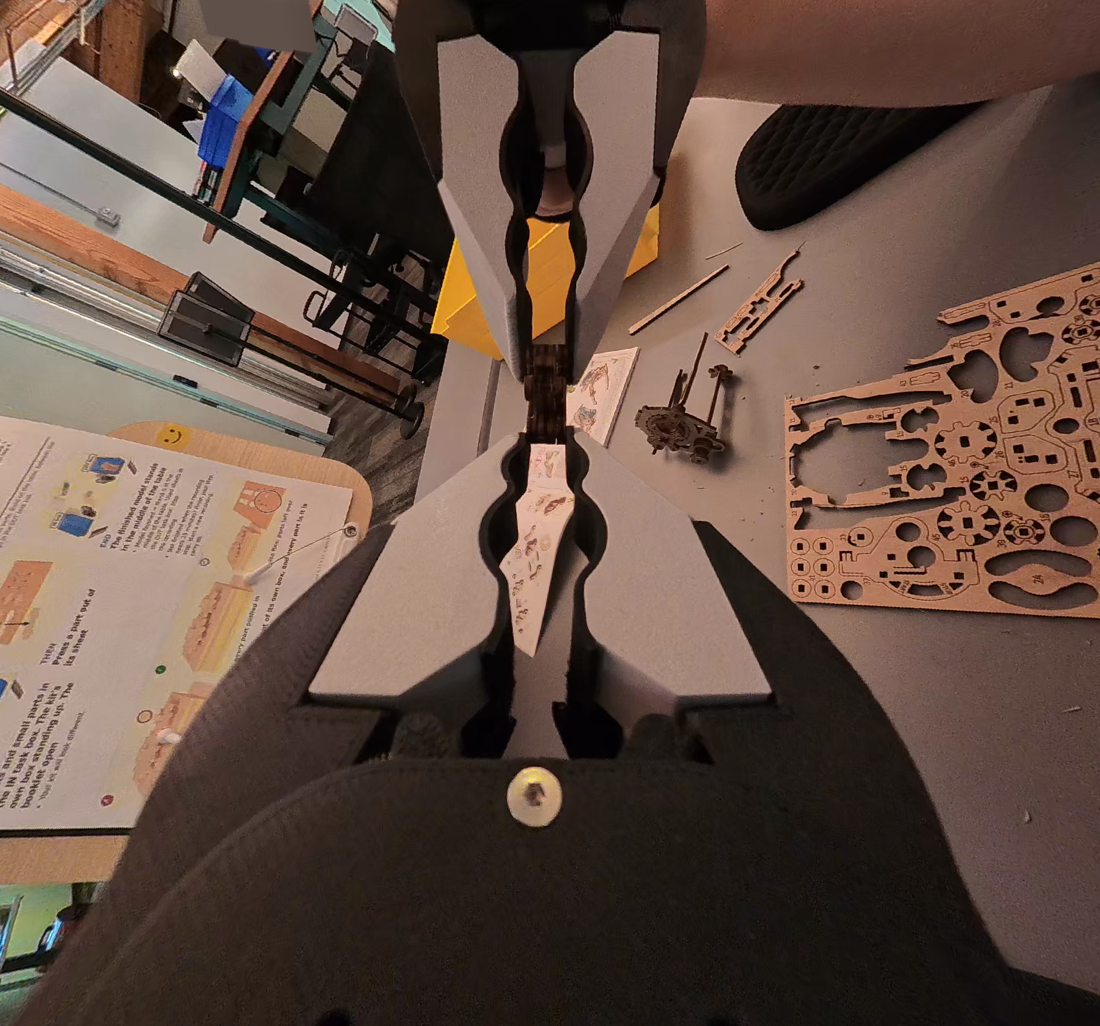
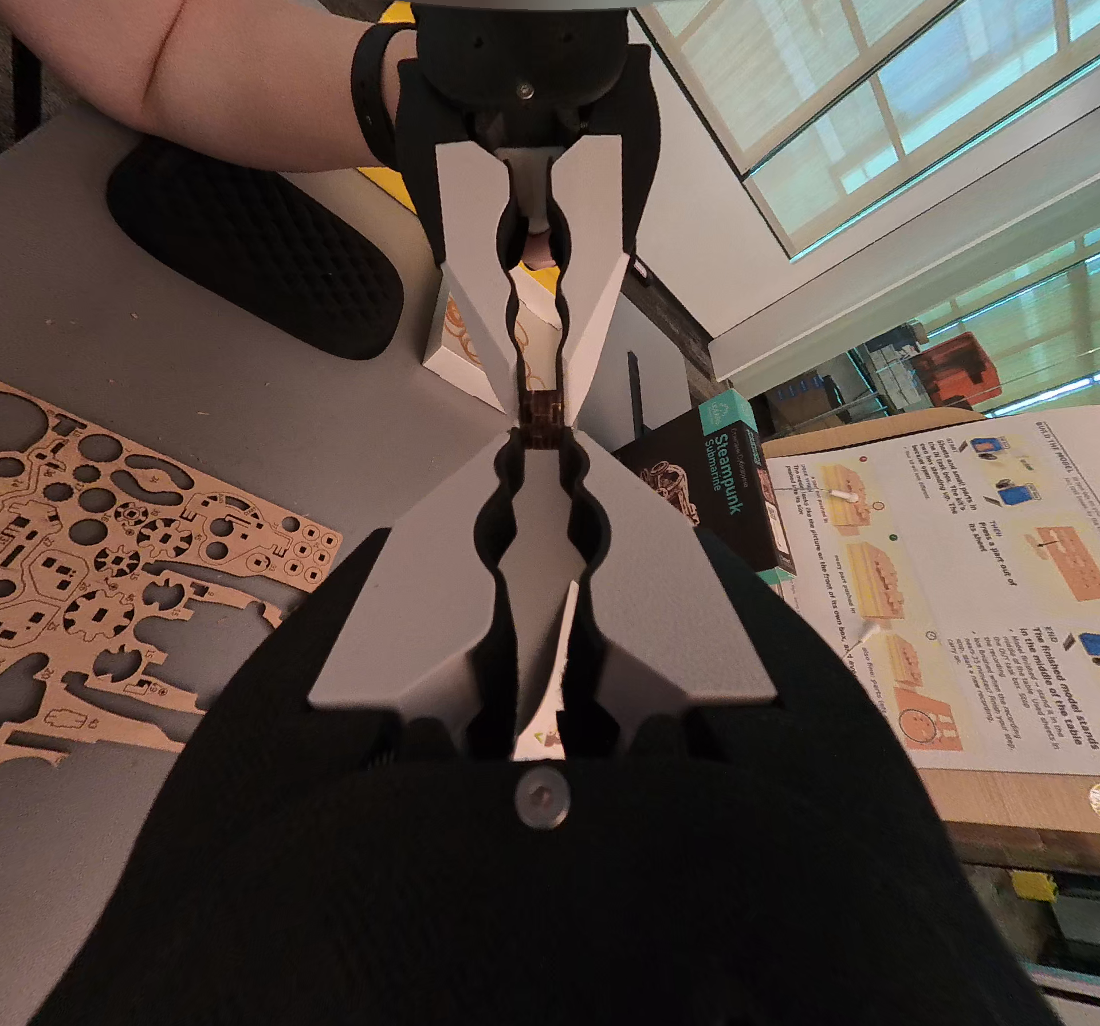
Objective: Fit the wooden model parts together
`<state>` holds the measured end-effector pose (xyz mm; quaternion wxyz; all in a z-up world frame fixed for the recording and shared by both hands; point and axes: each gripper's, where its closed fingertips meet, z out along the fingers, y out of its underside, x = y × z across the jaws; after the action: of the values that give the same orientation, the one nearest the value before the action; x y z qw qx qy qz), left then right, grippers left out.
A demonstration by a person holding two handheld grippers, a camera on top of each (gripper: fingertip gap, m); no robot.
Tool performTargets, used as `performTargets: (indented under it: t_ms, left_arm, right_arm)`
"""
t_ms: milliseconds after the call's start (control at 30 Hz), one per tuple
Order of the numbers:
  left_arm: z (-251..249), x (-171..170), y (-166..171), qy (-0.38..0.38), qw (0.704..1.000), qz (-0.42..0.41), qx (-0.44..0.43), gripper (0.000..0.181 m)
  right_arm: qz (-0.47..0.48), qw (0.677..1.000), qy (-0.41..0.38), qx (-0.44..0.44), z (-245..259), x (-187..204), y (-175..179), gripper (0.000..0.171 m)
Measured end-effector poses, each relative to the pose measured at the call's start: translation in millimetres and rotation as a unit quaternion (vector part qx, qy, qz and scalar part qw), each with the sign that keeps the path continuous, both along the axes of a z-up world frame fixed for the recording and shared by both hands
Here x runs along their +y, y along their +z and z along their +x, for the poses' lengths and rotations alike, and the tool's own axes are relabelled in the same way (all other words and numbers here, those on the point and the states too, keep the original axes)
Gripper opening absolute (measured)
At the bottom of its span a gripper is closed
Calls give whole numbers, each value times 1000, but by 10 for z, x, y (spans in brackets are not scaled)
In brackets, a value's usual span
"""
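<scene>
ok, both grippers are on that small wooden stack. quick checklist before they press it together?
1. Left gripper shut on the stack: ok.
2. Right gripper shut on the same stack, tip to tip with the left: ok.
3. Stack held off the table, nothing under it: ok.
4. Layers lined up and tabs seated: cannot tell, the fingers hide most of it.
5. Half-built model and parts sheet out of the way, off to one side: ok.
6. Loose strip on the table, not needed for this press: cannot tell.
</scene>
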<state>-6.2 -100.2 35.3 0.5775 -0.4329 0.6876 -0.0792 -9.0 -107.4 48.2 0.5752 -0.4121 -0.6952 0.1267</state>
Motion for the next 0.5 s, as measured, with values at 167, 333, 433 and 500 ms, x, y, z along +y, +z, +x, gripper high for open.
performTargets:
  t_ms: [167,333,433,500]
  left_arm:
    - [-3,30,10,9,1000,11,-1,10]
    - [-8,23,16,10,1000,15,1,10]
    - [-6,36,5,12,1000,18,3,10]
    - [-9,46,6,14,1000,19,2,10]
  right_arm:
    - [1,1000,-6,5,-4,29,14,12]
    - [-23,1000,2,16,-8,0,20,12]
    - [-33,999,1,16,-6,-16,29,14]
    - [-42,999,-1,19,-2,-6,39,14]
